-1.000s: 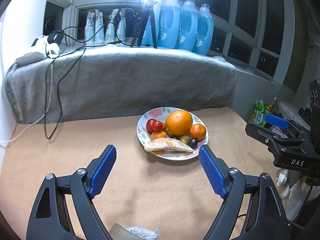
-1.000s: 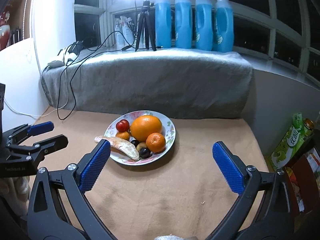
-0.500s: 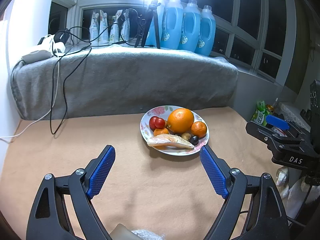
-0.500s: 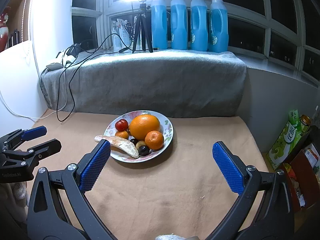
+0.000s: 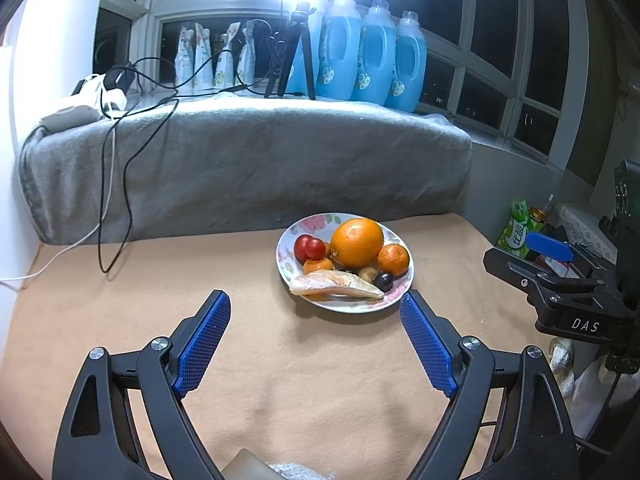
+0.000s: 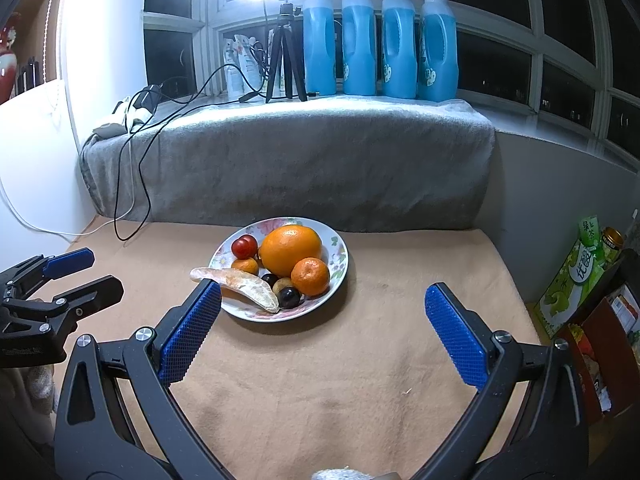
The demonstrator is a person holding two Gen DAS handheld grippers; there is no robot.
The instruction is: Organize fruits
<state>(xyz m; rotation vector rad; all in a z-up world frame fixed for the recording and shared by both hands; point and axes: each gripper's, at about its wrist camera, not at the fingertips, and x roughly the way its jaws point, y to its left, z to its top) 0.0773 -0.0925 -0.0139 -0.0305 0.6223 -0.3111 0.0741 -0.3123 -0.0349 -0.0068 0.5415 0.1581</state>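
A floral plate [image 5: 400, 240] [image 6: 340, 252] sits on the tan cloth and holds a large orange [image 5: 356, 242] [image 6: 290, 250], a mandarin [image 5: 393, 259] [image 6: 310, 276], a smaller mandarin [image 5: 317, 266], red fruits [image 5: 309, 247] [image 6: 244, 246], dark grapes [image 6: 289, 297] and a peeled pomelo segment [image 5: 334, 285] [image 6: 244, 286]. My left gripper [image 5: 316, 308] is open and empty, just short of the plate. My right gripper [image 6: 322, 298] is open and empty, its left pad next to the pomelo segment.
A grey blanket-covered ledge [image 5: 248, 152] rises behind the plate, with blue detergent bottles [image 6: 378, 40], a tripod [image 6: 285, 52] and cables [image 5: 120, 184]. Green drink cartons and boxes [image 6: 584, 272] stand off the table's right edge.
Both grippers have drawn back and risen slightly, so the plate sits a bit farther up in each view. Both stay open. The fruits have not moved.
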